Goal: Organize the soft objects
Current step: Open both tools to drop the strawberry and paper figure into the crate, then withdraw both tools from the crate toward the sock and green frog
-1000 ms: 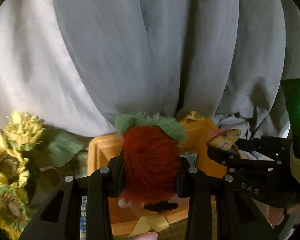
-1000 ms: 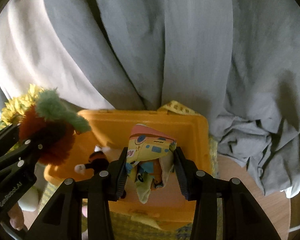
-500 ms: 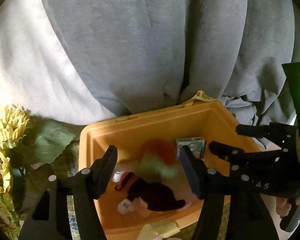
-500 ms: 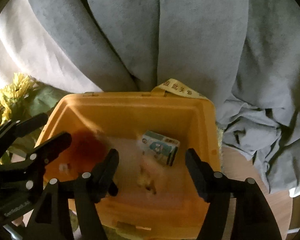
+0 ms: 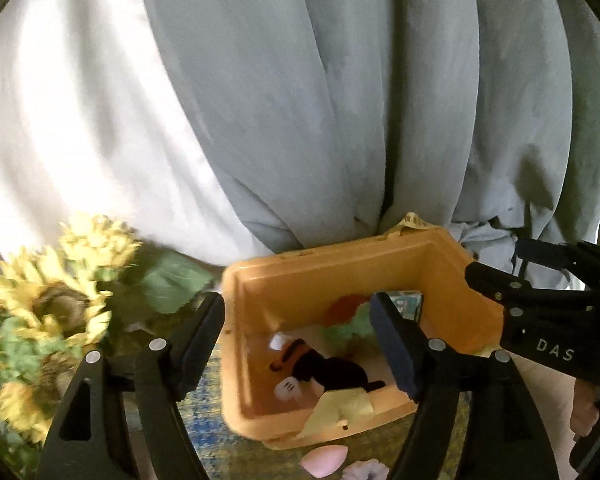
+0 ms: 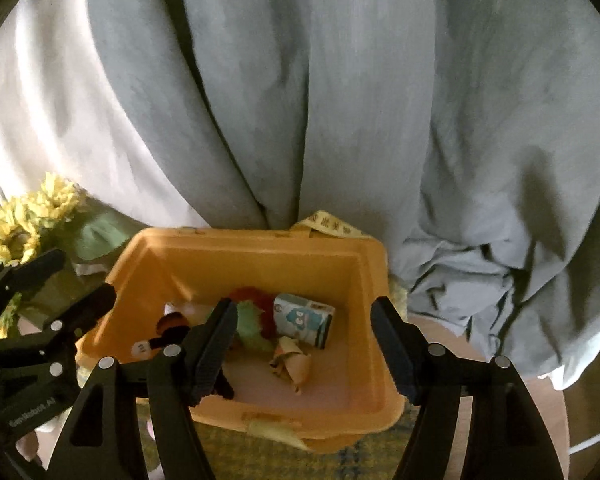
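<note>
Soft toys: red-and-green plush [image 5: 345,312] lying inside orange bin [image 5: 339,276]; left gripper [image 5: 296,344] opening, nothing between jaws.
Right view: right gripper [image 6: 303,344] released, empty, over bin; crumpled toy [image 6: 292,364] below. Risk: grippers crowding, could clip the rim.

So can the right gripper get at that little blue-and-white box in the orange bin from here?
Probably yes. The box lies uncovered on the floor of the orange bin, just ahead of the right gripper, whose open jaws hold nothing; the crumpled toy beside it sits slightly nearer.
</note>
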`<action>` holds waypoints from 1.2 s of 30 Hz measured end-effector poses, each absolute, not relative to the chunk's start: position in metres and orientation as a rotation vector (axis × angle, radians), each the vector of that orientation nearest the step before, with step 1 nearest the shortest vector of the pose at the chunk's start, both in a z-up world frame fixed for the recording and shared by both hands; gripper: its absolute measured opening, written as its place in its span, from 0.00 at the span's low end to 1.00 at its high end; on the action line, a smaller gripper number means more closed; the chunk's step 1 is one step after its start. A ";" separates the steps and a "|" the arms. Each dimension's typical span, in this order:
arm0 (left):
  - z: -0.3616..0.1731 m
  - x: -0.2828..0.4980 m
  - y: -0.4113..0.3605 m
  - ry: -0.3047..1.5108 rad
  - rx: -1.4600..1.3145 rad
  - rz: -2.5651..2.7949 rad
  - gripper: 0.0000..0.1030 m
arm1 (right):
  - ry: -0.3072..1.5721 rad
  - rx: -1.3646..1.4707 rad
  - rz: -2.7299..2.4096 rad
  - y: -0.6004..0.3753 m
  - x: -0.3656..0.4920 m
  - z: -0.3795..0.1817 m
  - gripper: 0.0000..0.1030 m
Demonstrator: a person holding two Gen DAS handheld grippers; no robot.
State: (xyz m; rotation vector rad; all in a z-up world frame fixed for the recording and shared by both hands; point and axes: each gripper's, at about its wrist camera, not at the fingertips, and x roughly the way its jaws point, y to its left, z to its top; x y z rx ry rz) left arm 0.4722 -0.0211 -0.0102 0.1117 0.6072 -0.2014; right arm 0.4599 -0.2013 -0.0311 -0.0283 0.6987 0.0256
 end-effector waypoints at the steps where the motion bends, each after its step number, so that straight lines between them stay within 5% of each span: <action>1: -0.008 0.468 -0.019 0.597 0.112 -0.201 0.73 | 0.690 -0.029 0.024 -0.200 0.456 -0.029 0.68; 36: -0.011 0.325 -0.001 0.467 0.103 -0.181 0.77 | 0.526 0.043 0.046 -0.185 0.308 -0.032 0.72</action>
